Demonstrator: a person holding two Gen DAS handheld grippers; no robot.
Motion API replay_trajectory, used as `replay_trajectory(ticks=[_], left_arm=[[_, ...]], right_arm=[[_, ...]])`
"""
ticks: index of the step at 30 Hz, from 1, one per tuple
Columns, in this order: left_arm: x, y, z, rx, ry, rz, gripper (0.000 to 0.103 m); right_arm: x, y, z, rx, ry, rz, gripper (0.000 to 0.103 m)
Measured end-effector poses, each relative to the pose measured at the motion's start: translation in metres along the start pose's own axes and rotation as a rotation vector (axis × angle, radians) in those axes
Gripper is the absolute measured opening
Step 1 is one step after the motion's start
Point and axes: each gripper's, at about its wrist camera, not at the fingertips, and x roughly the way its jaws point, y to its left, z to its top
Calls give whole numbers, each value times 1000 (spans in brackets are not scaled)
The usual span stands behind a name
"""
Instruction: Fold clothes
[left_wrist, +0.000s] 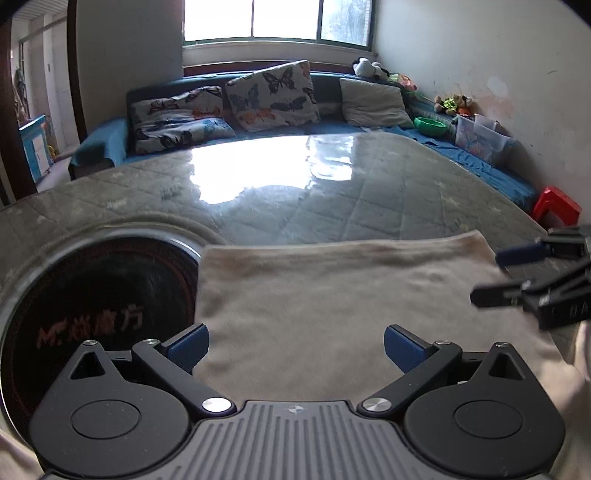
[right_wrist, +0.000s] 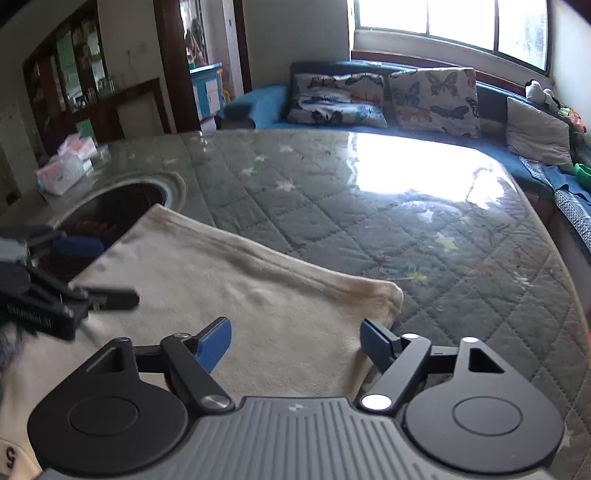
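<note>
Both grippers, left gripper (left_wrist: 295, 349) and right gripper (right_wrist: 295, 341), hover spread apart, empty, over the beige garment (left_wrist: 332, 295); its left edge overhangs the round recess (left_wrist: 110, 295) in the tabletop (left_wrist: 369, 192) and may sag in.

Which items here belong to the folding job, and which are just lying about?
Job:
beige garment
left gripper, open above it
right gripper, open above it

Lying about:
round inset burner
butterfly cushions
tissue packs
red stool
stuffed toys
</note>
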Motion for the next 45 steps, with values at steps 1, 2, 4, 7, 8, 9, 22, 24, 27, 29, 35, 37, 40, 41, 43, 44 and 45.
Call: replay_trajectory(ticks=[1, 2, 4, 7, 8, 9, 22, 24, 27, 29, 35, 37, 40, 41, 43, 44, 45], left_arm=[[2, 2, 2, -6, 0, 8, 102], [4, 3, 3, -12, 0, 15, 102], [10, 7, 6, -22, 3, 33, 101], [21, 12, 10, -30, 16, 65, 98], [24, 14, 12, -38, 17, 80, 96], [27, 16, 14, -48, 13, 88, 96], [47, 48, 36, -204, 26, 146, 80], [45, 53, 37, -221, 27, 156, 80], [37, 62, 35, -240, 25, 164, 80], [24, 68, 31, -236, 5, 160, 81], [-24, 92, 9, -222, -42, 207, 84], [-41, 100, -3, -231, -52, 250, 85], [-63, 113, -26, -255, -62, 330, 86], [-71, 118, -33, -264, -63, 360, 87], [-82, 126, -49, -284, -65, 426, 88], [-88, 130, -56, -293, -65, 458, 89], [-93, 134, -62, -303, -64, 489, 89]], right_arm=[[3, 0, 0, 3, 8, -5, 70], [6, -1, 1, 12, 12, -6, 68], [11, -2, 2, 20, 14, -13, 67], [16, -3, 7, 11, 19, -20, 64], [18, -3, 9, 3, 20, -24, 64], [21, -3, 11, -3, 21, -27, 64], [56, -4, 41, -39, 9, -11, 65], [62, -4, 47, -50, 7, -9, 67], [66, -2, 52, -63, 7, -7, 71], [61, 1, 50, -77, 3, -6, 70], [27, 25, 31, -153, -5, 52, 70], [17, 42, 20, -197, 1, 85, 71], [6, 68, 4, -247, 6, 138, 71], [5, 76, 1, -260, 7, 154, 71], [4, 91, -4, -284, 7, 183, 71], [6, 99, -4, -296, 6, 187, 71], [7, 106, -4, -305, 5, 190, 71]])
